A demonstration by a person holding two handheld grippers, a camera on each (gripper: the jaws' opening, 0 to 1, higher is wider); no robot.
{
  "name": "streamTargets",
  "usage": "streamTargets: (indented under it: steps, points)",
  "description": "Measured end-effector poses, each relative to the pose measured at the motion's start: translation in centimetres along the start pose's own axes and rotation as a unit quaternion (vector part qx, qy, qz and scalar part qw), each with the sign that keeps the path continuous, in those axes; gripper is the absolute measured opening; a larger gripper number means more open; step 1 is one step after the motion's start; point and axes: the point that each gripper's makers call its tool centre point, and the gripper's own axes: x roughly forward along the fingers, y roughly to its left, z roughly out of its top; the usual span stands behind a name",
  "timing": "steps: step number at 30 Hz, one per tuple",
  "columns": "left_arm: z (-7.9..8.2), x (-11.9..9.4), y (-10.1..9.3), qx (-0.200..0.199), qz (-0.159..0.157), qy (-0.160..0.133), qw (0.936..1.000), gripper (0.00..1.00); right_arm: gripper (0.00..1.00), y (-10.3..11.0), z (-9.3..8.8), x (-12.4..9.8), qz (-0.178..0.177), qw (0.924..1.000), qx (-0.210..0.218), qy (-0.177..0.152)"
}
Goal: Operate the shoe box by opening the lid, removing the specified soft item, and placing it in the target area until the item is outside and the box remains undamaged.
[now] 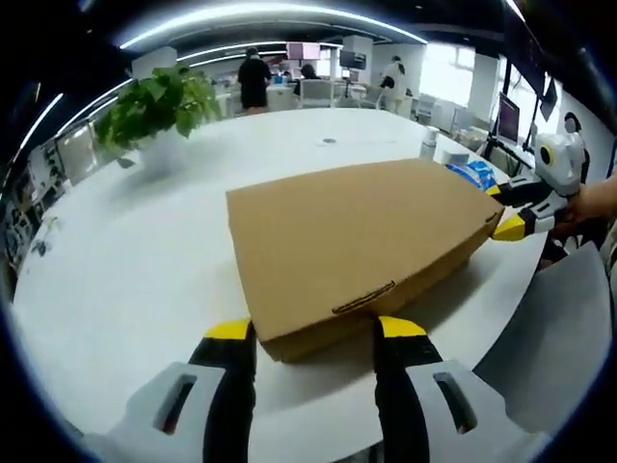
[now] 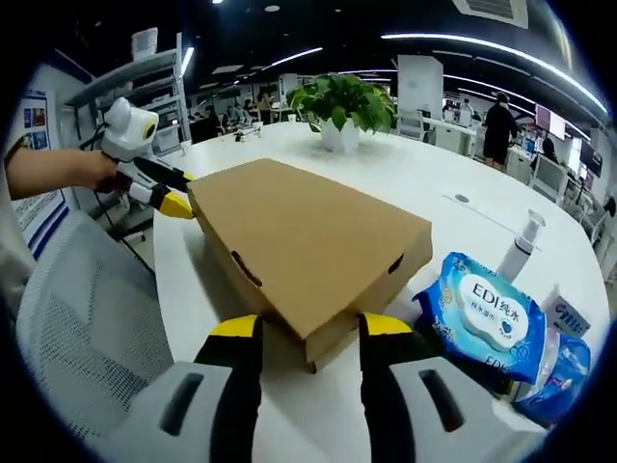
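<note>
- Left gripper view: the left gripper (image 1: 313, 333) has its yellow-tipped jaws spread wide, one on each side of the near corner of the shoe box (image 1: 362, 246); whether the tips touch the cardboard I cannot tell
- The shoe box lies flat on the white counter (image 1: 135, 280) with its lid shut, reaching away from these jaws toward the far right
- At the box's far right corner the right gripper (image 1: 503, 207) comes in, a hand (image 1: 590, 203) behind it, one yellow tip by the corner
- Beyond the jaws to the left stands a potted plant (image 1: 159, 106)
- Right gripper view: the right gripper (image 2: 310, 330) also has jaws wide apart, straddling its own near corner of the box (image 2: 299, 241)
- Right of these jaws lies a blue wet-wipes pack (image 2: 487, 323), with a pump bottle (image 2: 521, 246) past it
- At the far left corner the left gripper (image 2: 178, 198) meets the box
</note>
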Motion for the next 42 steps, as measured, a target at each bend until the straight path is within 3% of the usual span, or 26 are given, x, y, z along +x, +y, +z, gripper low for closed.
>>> streamTargets:
  steps: [12,42]
  points:
    - [0.2,0.8,0.5,0.002,0.000,0.007,1.0000,0.47,0.35,-0.5,-0.2,0.7,-0.004,0.9999,0.012,0.004]
    - [4.3,5.3,2.6,0.005,-0.013,0.013,0.9998,0.47,0.35,-5.4,2.0,3.6,-0.015,0.9996,0.021,0.012]
